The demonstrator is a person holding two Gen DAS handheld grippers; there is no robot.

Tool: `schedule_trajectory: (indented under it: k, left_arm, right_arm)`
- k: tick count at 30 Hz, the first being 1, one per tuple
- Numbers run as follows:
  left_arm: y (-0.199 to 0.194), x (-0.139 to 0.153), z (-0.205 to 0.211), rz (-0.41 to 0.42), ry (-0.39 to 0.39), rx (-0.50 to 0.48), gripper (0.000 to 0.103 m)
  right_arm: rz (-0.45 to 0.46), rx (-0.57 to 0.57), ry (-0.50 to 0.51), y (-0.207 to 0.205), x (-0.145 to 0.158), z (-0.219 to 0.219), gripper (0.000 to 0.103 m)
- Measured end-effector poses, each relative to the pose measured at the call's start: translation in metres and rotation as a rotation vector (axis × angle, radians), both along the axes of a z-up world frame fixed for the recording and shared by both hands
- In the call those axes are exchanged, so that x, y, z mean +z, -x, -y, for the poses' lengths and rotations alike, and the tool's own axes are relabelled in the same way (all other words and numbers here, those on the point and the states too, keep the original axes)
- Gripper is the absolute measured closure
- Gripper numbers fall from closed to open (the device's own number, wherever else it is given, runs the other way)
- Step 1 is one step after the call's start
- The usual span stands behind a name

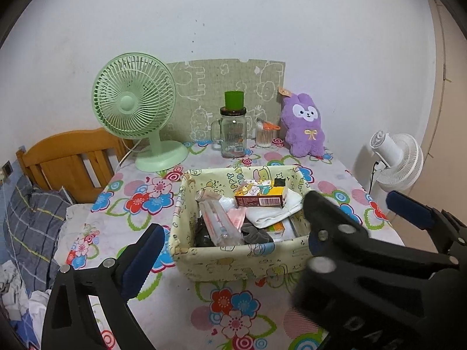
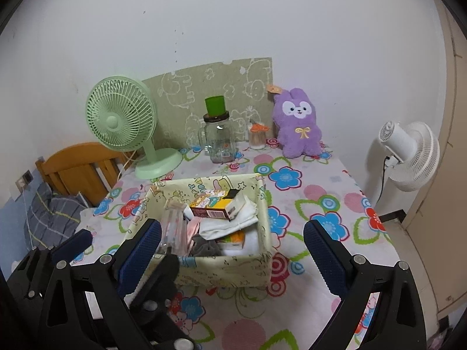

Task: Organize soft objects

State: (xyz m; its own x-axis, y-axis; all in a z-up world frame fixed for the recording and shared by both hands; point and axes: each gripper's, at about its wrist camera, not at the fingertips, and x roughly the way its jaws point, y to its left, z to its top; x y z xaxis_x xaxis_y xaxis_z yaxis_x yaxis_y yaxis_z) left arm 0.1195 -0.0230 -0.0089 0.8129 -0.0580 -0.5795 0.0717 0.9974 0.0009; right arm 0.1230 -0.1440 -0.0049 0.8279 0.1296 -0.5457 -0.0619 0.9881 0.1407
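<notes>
- Worktop [image 2: 315,204]: bare cloth to the right of the fabric basket [image 2: 227,271], open for passage.
- Back edge: green fan [image 2: 119,122], glass jar [image 2: 219,143], swab cup [image 2: 256,138] and purple plush [image 2: 297,125] in a row.
- Basket top: open, heaped.

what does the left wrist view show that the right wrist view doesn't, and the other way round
Only left wrist: crumpled white clothes on the bed, and the right gripper at the right, jaws open. Only right wrist: the left gripper at lower left. Both: the fabric basket full of items, green fan, glass jar, purple plush, white fan and floral tablecloth.
</notes>
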Motion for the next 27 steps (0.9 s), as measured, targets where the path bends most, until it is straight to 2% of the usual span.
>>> schedule_trajectory:
  k: [17, 27]
  left_arm:
    - [0.064, 0.024, -0.019, 0.099, -0.003, 0.02, 0.001]
    - [0.1, 0.032, -0.03, 0.155, -0.004, 0.037, 0.0]
  right_arm:
    - [0.1, -0.116, 0.036, 0.071, 0.025, 0.024, 0.003]
    - [0.163, -0.106, 0.053, 0.109, 0.035, 0.027, 0.002]
